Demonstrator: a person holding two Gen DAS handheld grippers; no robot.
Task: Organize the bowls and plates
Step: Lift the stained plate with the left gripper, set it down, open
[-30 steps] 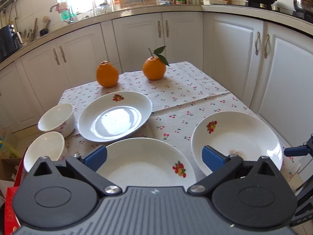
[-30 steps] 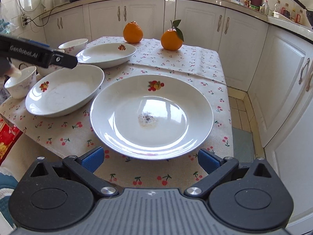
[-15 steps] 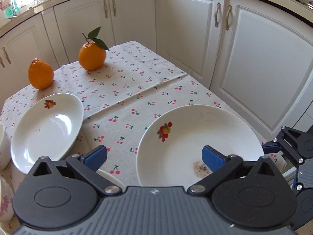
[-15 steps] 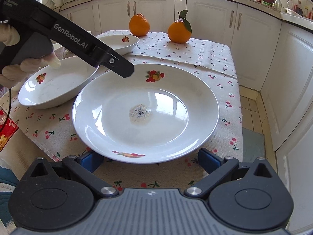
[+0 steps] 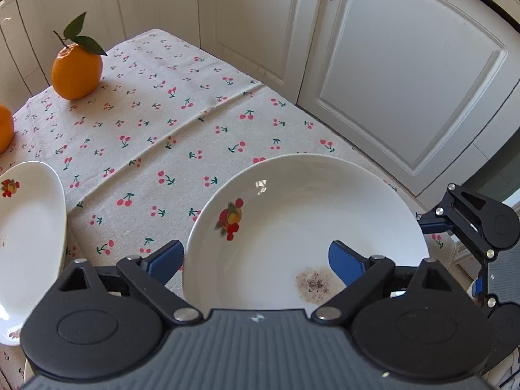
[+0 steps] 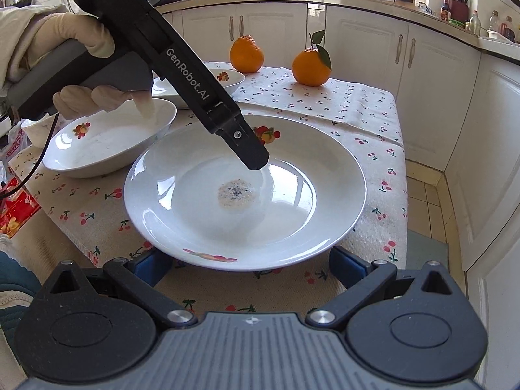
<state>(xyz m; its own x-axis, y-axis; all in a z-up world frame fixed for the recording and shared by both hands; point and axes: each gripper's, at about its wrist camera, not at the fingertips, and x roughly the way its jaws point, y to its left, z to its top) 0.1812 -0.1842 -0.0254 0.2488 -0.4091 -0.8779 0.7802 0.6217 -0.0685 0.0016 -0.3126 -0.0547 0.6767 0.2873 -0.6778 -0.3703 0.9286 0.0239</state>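
Note:
A large white plate (image 5: 292,221) with a fruit print and a dark speckled stain lies at the table's near right corner; it also shows in the right wrist view (image 6: 292,195). My left gripper (image 5: 256,260) is open, one finger over the plate, the other outside its left rim. My right gripper (image 6: 250,265) is open, its blue fingertips low at the plate's near rim. The left gripper's body (image 6: 201,97) hangs over the plate in the right wrist view. A second white plate (image 6: 107,143) and a third (image 6: 224,78) lie to the left and behind.
Two oranges (image 6: 310,66) (image 6: 246,54) stand at the back of the cherry-print tablecloth (image 5: 156,136). White cabinets (image 5: 390,81) stand close on the right. A red package (image 6: 16,208) sits below the table's left edge.
My left gripper has swung right from the left plates and come down over the large stained plate. My right gripper has moved closer, its fingertips now at the plate's near rim.

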